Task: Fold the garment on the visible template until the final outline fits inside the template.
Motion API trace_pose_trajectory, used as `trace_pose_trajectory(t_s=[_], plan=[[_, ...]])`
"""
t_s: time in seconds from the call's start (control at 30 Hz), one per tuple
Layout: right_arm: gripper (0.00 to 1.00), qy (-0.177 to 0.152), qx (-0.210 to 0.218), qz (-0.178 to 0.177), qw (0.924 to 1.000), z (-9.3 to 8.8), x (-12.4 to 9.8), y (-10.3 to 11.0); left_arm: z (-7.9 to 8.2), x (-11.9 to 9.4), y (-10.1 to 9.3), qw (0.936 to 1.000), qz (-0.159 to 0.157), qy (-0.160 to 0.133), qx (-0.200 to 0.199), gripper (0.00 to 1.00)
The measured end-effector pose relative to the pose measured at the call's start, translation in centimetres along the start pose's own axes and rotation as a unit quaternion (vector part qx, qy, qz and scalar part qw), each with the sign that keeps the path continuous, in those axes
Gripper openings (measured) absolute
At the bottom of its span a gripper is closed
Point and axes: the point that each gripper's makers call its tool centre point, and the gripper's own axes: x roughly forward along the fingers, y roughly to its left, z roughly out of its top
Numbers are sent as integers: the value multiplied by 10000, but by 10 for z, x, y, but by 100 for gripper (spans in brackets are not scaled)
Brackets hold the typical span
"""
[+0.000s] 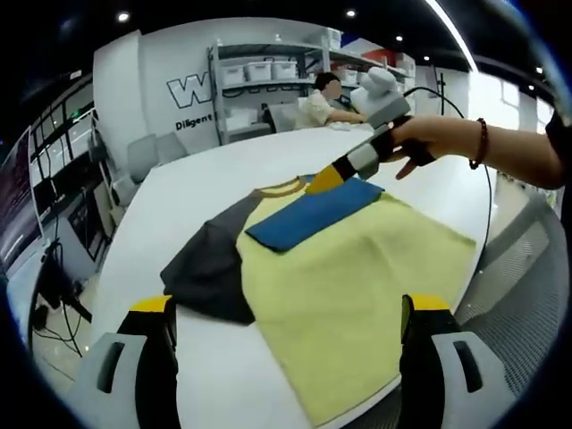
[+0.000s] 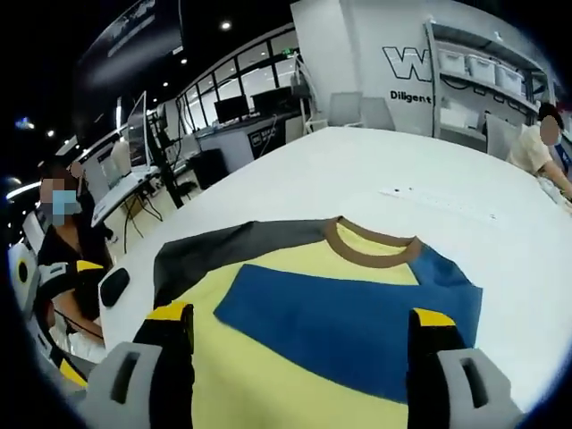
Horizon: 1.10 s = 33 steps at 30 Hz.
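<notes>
We see a broad white table carrying the garment, a yellow T-shirt laid flat. In the left gripper view its long axis runs from about 5 o'clock, where the hem hangs over the near table edge, up toward 11 o'clock, where the brown collar points away from us. In the right gripper view the same collar sits near the picture's centre, the body spreading down toward 6 o'clock.

The dark grey sleeve lies stretched out toward 9 o'clock in the left gripper view, flat on the table. The blue sleeve is folded inward across the yellow chest as a slanted band; in the right gripper view this blue sleeve covers the lower middle.

We cannot make out any template outline on the table.

Our left gripper has its jaws spread wide apart at the bottom of its view, holding nothing, hovering above the shirt's lower body. Our right gripper likewise stands wide open and empty above the blue fold; in the left gripper view we see it at 1 o'clock, held by a hand, its yellow tip near the collar.

Shelving at 12 o'clock holds pale storage bins; what lies in them we cannot tell.
</notes>
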Motion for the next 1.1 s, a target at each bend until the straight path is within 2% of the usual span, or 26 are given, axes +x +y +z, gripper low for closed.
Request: trace_pose_trajectory(t_s=[0.2,0.47,0.6,0.77,0.83,0.97,1.1], plan=[[99,-118,154,-227,9996,-6,-19,-25,-1,0,0,10000,4,57,56,99],[92,-167,367,-561,9976,-27,-39,-61,-1,-1,2,10000,22,25,-53,99],[88,-295,607,-722,9951,-32,-48,-77,-2,-1,1,10000,19,28,-65,99],[76,-331,836,-967,9912,-44,-52,-99,-2,-1,2,9999,14,10,-118,99],[72,-251,968,-1137,9885,-52,-53,-108,-2,-1,3,9999,21,-9,-153,99],[51,-90,1104,-1350,9846,-68,-51,-120,-3,0,2,9998,-24,9,-190,99],[39,10,1049,-1597,9816,-81,-52,-130,-3,0,4,9998,-8,-3,-215,99]])
